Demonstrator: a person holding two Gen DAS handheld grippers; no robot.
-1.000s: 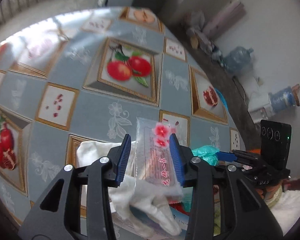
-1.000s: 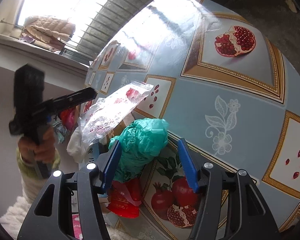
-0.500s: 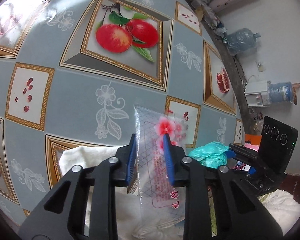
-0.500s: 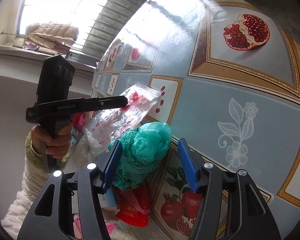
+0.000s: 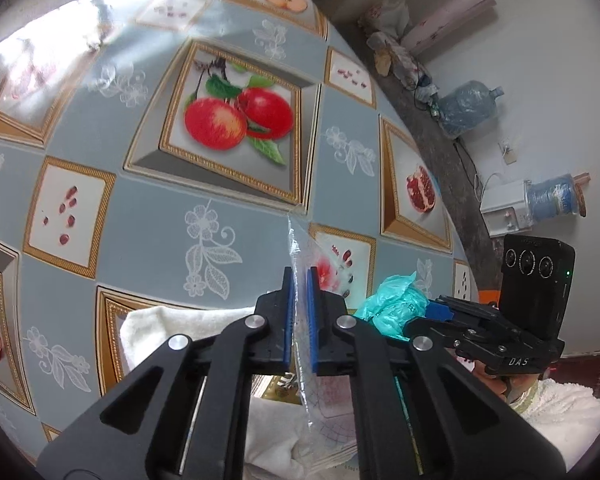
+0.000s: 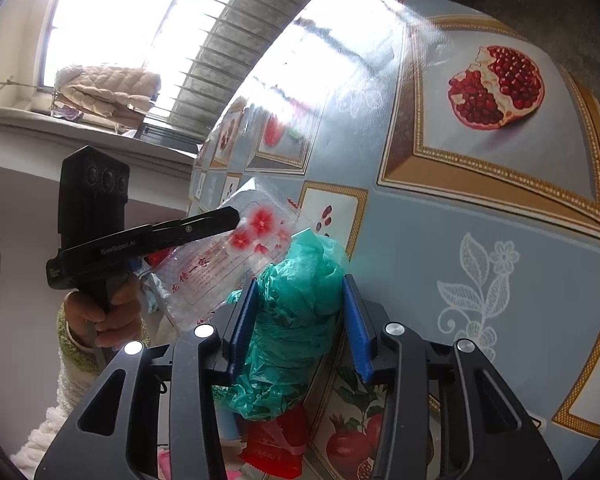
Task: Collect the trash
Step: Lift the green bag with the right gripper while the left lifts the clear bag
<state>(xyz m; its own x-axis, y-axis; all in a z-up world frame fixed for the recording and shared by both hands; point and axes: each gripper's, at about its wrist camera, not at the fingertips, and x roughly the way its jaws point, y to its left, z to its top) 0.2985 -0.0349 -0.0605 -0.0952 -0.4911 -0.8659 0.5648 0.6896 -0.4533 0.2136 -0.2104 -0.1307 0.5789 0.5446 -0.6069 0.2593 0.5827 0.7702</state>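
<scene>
My left gripper (image 5: 300, 280) is shut on a clear plastic wrapper (image 5: 320, 392) with red flowers and red print, held edge-on above the table; the wrapper also shows in the right wrist view (image 6: 228, 264), pinched by the left gripper (image 6: 236, 214). A crumpled teal plastic bag (image 6: 296, 320) sits between the fingers of my right gripper (image 6: 300, 280), whose blue pads stand on either side of it, still spread. The teal bag also shows in the left wrist view (image 5: 392, 308), with the right gripper (image 5: 440, 312) beside it. A red wrapper (image 6: 276, 444) lies under the teal bag.
The table (image 5: 148, 208) has a grey-blue cloth printed with fruit pictures. A white towel (image 5: 168, 332) lies under the left gripper. Beyond the table's right edge are water jugs (image 5: 468, 108) and a dispenser (image 5: 504, 212) on the floor. A window (image 6: 112, 20) is far left.
My left gripper closed fully on the clear wrapper and lifted it upright. My right gripper moved forward around the teal bag, and its jaws narrowed.
</scene>
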